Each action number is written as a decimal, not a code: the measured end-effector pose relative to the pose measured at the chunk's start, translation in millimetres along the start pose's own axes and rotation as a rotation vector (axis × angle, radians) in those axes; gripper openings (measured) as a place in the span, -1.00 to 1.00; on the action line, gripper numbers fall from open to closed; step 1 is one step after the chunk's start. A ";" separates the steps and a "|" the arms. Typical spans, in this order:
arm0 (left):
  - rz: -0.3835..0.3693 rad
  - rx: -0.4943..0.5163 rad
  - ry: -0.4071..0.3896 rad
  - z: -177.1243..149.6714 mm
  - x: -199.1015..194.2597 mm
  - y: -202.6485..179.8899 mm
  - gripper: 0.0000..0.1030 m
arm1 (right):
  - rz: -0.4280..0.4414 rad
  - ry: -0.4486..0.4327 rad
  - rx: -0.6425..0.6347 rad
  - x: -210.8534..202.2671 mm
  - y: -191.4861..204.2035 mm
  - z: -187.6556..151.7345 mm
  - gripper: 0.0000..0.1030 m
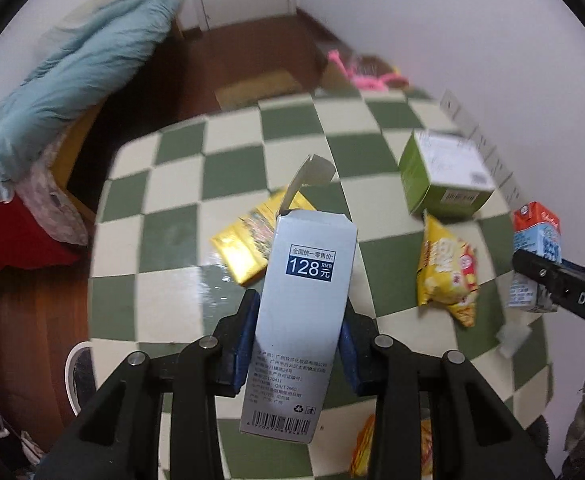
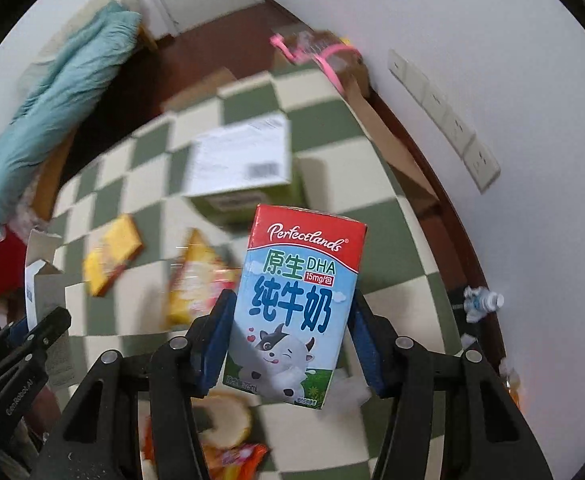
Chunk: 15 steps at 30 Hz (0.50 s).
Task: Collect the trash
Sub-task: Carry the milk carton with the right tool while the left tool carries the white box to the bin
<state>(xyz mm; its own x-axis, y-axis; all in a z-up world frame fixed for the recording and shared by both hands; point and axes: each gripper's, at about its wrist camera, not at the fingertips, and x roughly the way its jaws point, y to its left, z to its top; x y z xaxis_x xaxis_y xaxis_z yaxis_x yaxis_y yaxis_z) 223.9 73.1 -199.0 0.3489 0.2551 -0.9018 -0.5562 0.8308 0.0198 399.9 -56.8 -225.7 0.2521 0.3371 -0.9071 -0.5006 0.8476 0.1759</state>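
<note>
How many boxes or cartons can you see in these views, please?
3: a grey box in the left gripper, a milk carton in the right gripper, a green box on the table. More may be hidden.

Each camera rides just behind its tongs and looks forward and down along them at the checked bench [image 1: 180,184], from close above. The left view faces the bench with the wall to its right; the right tongs [image 1: 548,276] enter at its right edge. The right view sits further right, with the left tongs [image 2: 32,340] at its lower left. Both share the green box [image 1: 444,176] [image 2: 240,164], yellow packets [image 1: 448,276] [image 2: 110,260] and blue bedding [image 1: 72,76] [image 2: 52,92].
</note>
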 end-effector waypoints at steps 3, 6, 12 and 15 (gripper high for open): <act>-0.008 -0.031 -0.058 -3.1 -28.3 16.4 -0.36 | 0.044 -0.039 -0.042 -27.1 21.8 -5.4 0.11; -0.023 -0.070 -0.108 6.3 -59.2 49.7 -0.36 | 0.093 -0.071 -0.086 -52.7 49.4 -12.5 0.11; -0.009 -0.139 -0.174 -4.9 -95.2 106.8 -0.36 | 0.189 -0.114 -0.161 -91.0 113.8 -31.4 0.11; 0.023 -0.186 -0.198 -17.7 -114.2 143.5 -0.36 | 0.244 -0.116 -0.217 -102.6 156.1 -45.1 0.11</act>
<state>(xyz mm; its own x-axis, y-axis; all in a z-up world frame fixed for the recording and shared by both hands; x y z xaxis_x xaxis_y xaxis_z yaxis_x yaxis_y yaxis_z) 90.9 154.5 -100.8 0.4655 0.3795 -0.7995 -0.6880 0.7235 -0.0571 258.5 22.4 -122.5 0.1892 0.5742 -0.7966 -0.7192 0.6333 0.2857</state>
